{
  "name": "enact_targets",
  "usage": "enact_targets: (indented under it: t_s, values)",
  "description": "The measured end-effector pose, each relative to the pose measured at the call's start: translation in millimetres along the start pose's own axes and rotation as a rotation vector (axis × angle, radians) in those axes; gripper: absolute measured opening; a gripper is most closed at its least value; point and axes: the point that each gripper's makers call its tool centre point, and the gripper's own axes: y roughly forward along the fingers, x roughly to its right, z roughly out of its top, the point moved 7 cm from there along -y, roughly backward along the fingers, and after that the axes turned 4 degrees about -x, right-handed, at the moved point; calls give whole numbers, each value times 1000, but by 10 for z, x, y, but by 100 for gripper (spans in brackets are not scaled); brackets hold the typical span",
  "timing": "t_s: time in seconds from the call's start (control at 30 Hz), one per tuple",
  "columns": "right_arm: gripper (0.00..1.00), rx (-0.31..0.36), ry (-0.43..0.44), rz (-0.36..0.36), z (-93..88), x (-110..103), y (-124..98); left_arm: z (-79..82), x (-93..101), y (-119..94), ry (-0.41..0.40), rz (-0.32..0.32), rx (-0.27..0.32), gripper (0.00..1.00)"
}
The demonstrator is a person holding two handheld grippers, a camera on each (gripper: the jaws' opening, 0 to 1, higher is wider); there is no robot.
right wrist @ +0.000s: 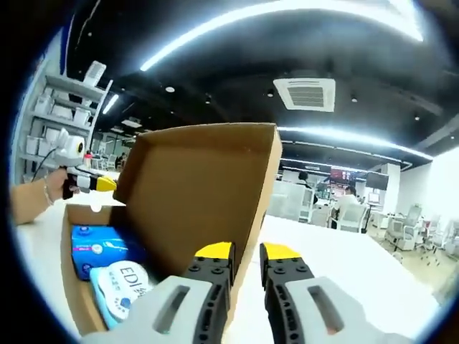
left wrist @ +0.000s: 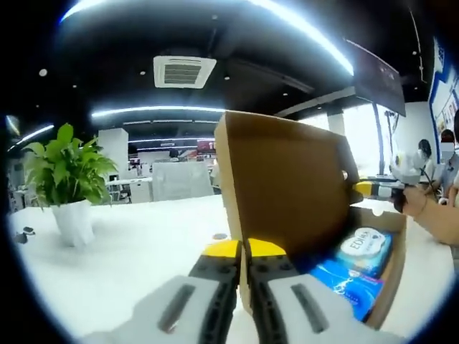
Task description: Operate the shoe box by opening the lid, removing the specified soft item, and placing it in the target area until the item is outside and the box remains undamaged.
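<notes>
Left gripper view: the left gripper [left wrist: 242, 249] is closed on the near edge of the raised lid [left wrist: 287, 186] of the cardboard shoe box [left wrist: 391, 276], its yellow-tipped jaws pinching the brown panel between them. The lid stands close to upright, with its plain inner face turned toward the box interior. Inside the open box lie two soft packs: a blue wrapped pack [left wrist: 346, 281] near the gripper and, just beyond it, a pale blue pack with "EDI" lettering [left wrist: 366, 249]; the two touch. At the far right side of the lid the right gripper [left wrist: 367, 189] meets the lid edge, held by a person's hand [left wrist: 416, 202]. The box sits on a white counter [left wrist: 129, 258]; a potted green plant [left wrist: 66, 179] in a white pot stands well to the left, apart from the box. Right gripper view: the right gripper [right wrist: 246, 252] straddles the lid [right wrist: 201, 193] edge, one jaw on each face of the panel, closed on it as far as can be seen. The lettered pack [right wrist: 123, 283] lies nearest, the blue pack [right wrist: 100, 244] beyond it, both inside the shoe box [right wrist: 75, 294]. The left gripper [right wrist: 97, 183] and a hand [right wrist: 36, 197] show at the far left corner of the lid. Ceiling lights and an air vent [right wrist: 310, 93] overhead.
</notes>
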Motion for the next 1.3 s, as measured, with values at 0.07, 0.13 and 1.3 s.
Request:
enact_targets:
  t_s: [0.07,0.13,1.3]
  values:
    - [13,11,10,2,15,-4,-65,5,10,6,1,8,-1,2]
    - [13,10,9,2,13,5,-91,7,13,9,7,13,-3,2]
    - [5,-87,19,49,-184,-47,-99,19,-1,73,65,24,53,3]
